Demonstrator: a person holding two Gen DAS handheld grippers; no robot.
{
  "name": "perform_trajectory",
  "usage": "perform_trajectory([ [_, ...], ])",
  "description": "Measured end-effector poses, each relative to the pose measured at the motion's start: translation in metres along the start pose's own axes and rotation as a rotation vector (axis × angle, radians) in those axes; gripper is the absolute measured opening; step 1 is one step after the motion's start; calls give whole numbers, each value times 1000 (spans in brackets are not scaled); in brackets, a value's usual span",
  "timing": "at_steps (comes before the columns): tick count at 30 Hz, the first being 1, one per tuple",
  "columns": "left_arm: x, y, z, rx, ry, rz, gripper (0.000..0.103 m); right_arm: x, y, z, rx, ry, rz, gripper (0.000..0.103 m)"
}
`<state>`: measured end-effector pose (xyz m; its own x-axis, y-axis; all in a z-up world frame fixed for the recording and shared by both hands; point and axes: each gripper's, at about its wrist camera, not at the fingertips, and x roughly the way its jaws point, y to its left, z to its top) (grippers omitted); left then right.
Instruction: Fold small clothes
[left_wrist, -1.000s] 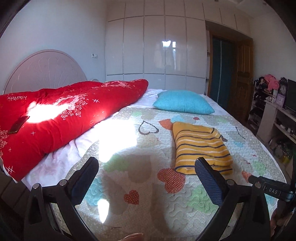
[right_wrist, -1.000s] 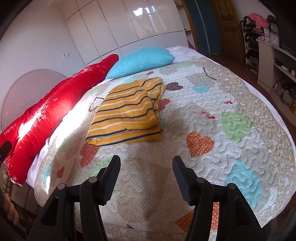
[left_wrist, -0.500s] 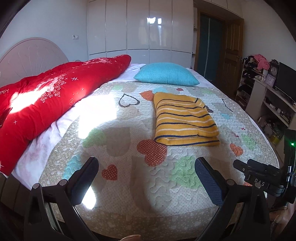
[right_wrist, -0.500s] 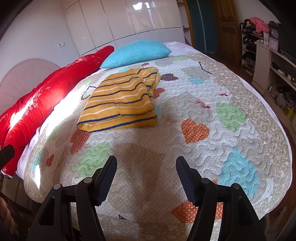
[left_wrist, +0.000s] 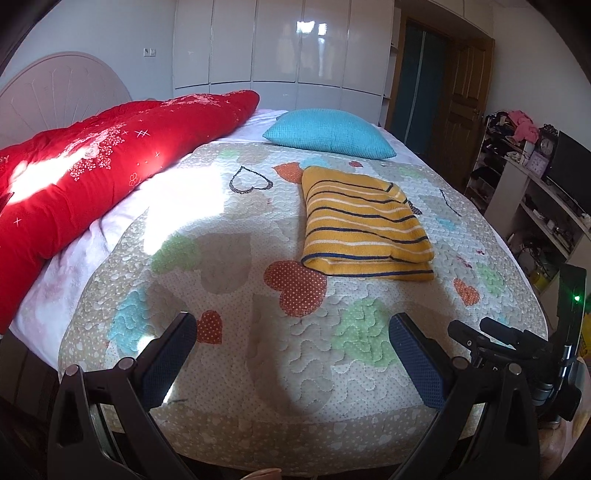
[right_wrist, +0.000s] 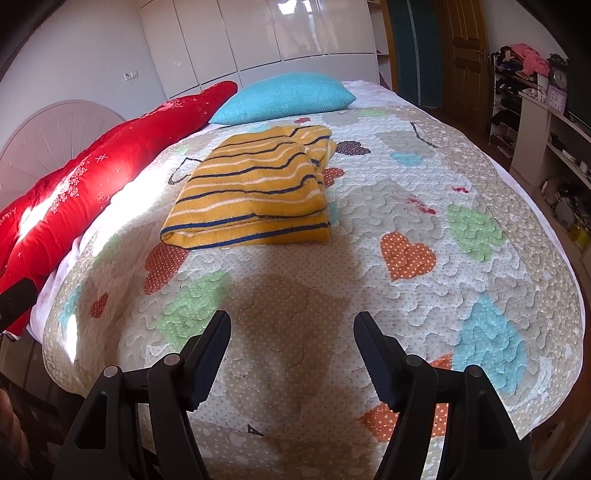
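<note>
We find the left gripper (left_wrist: 291, 354) and right gripper (right_wrist: 291, 354) spread, empty; sweater (right_wrist: 251, 192) at 12 o'clock (folded). Risk: regrasping unravels layers.

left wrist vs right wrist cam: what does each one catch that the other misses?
Left wrist only: the right gripper's body with its green light, seen from the side, and the dark screen on the shelves.

Right wrist only: a clock face-on and the quilt's large blue heart.

Both: the folded yellow striped sweater on the heart quilt, the blue pillow, the red duvet, and each view's own open gripper, empty.
</note>
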<state>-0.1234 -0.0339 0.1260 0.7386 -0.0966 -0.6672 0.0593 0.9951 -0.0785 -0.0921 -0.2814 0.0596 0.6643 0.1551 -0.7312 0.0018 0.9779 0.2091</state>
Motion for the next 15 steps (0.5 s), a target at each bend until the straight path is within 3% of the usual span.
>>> perform_trajectory([
  [15,10,1,-4,-18,34,3,103,-1,-2,0,-5,-9,-32,76],
])
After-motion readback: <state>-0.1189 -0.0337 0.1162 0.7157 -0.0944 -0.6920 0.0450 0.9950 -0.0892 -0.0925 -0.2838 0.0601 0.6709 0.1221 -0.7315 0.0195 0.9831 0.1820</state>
